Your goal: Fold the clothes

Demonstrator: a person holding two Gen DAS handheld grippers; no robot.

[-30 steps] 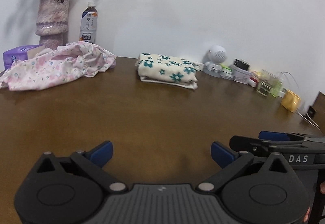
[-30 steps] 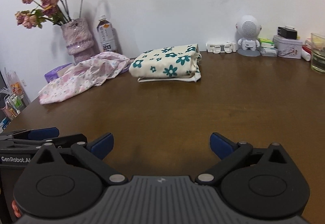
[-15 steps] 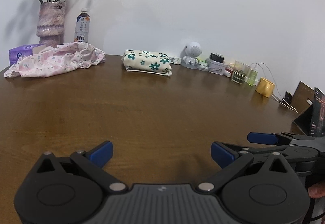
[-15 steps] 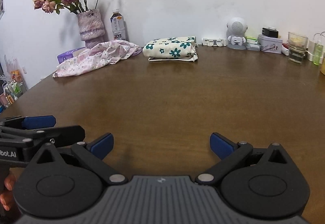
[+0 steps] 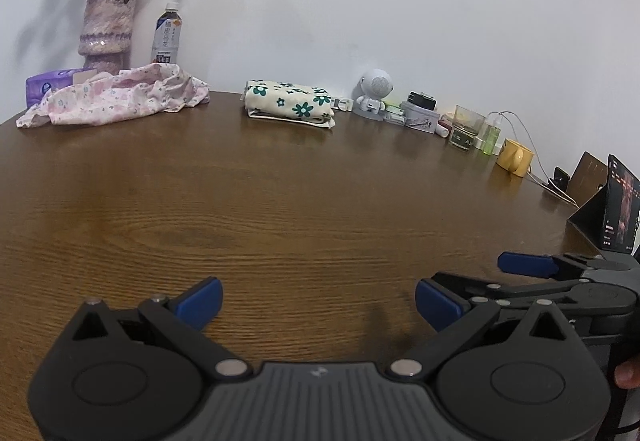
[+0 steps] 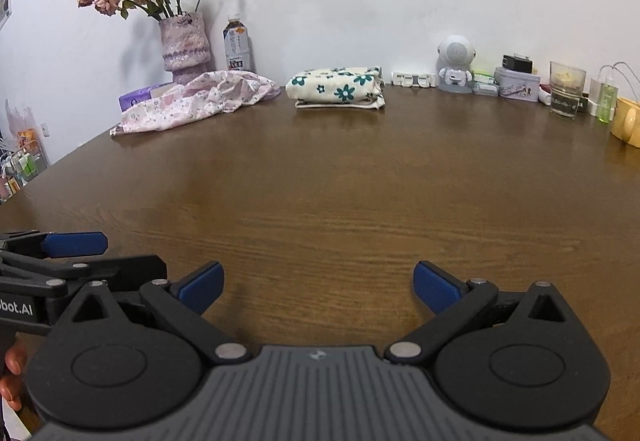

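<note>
A folded cream cloth with green flowers lies at the far middle of the brown table. A crumpled pink floral garment lies unfolded at the far left. My left gripper is open and empty, low over the near table edge. My right gripper is open and empty beside it, also near the front edge. Each gripper shows at the side of the other's view, the right one in the left wrist view and the left one in the right wrist view.
A vase of dried roses, a drink bottle and a purple tissue pack stand behind the pink garment. A white robot figure, tins, a glass, a yellow mug and a tablet line the right side.
Both grippers have pulled back from the clothes toward the near table edge, so the clothes look smaller and farther. Both stayed open and empty.
</note>
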